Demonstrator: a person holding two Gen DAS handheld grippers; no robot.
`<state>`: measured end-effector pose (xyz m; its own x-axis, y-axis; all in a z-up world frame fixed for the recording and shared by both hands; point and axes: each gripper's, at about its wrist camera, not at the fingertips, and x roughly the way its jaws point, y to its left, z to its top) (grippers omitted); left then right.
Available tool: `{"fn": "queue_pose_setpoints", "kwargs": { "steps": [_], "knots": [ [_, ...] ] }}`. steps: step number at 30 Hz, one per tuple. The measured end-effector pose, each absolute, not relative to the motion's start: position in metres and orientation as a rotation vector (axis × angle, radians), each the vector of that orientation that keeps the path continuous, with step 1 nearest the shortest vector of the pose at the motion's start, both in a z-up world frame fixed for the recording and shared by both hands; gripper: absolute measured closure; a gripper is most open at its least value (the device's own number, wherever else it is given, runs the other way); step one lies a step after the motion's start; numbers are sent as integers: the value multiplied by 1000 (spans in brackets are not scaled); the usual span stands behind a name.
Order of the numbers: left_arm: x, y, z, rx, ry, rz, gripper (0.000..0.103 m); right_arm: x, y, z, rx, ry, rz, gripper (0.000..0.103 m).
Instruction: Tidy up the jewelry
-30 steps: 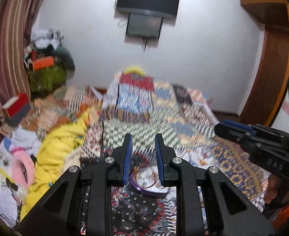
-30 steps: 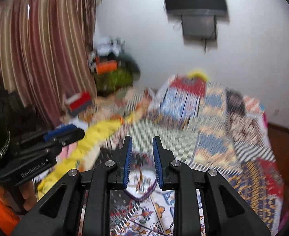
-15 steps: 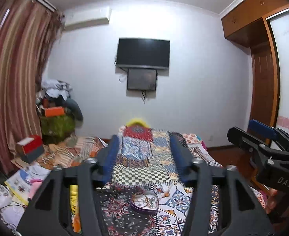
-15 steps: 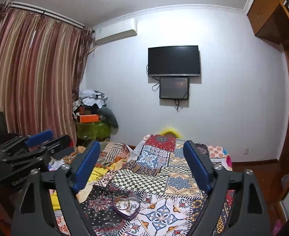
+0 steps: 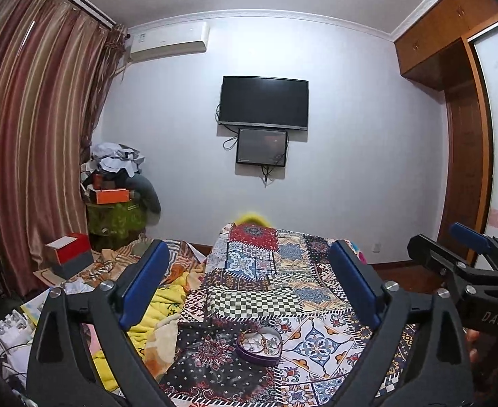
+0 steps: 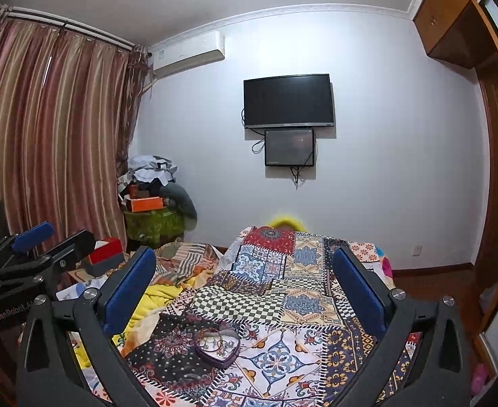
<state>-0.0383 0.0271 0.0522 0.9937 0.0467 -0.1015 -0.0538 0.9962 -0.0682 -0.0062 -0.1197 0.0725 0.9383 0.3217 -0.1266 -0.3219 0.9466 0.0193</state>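
- left gripper point(image 5: 249, 290): jaws spread wide, nothing between the blue pads; held above the near end of the bed, apart from everything on it.
- right gripper point(image 6: 243, 293): jaws likewise spread wide and empty; it also shows at the right edge of the left wrist view, beside the left gripper.
- purple heart-shaped tin box point(image 5: 259, 346), lid off, sits on the patchwork quilt bedspread point(image 5: 303, 281), near the bed's near end, on the seam between a dark floral patch and a white-and-blue patch.
- inside the box: a tangle of thin metal rings or bangles point(image 6: 215, 341); single pieces too small to tell apart.
- box lies below and forward of both grippers, touching neither.
- yellow blanket point(image 5: 154, 318) bunched to the left of the box, off the quilt's edge.
- black wall-mounted television point(image 5: 263, 103) on the far wall, beyond the box.
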Motion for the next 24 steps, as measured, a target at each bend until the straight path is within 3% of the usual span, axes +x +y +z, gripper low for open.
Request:
{"fn": "queue_pose_setpoints", "kwargs": {
  "steps": [24],
  "knots": [
    [-29,18,43,-56,144,58,1,-7,-129,64,4,174,328,0]
  ]
}}
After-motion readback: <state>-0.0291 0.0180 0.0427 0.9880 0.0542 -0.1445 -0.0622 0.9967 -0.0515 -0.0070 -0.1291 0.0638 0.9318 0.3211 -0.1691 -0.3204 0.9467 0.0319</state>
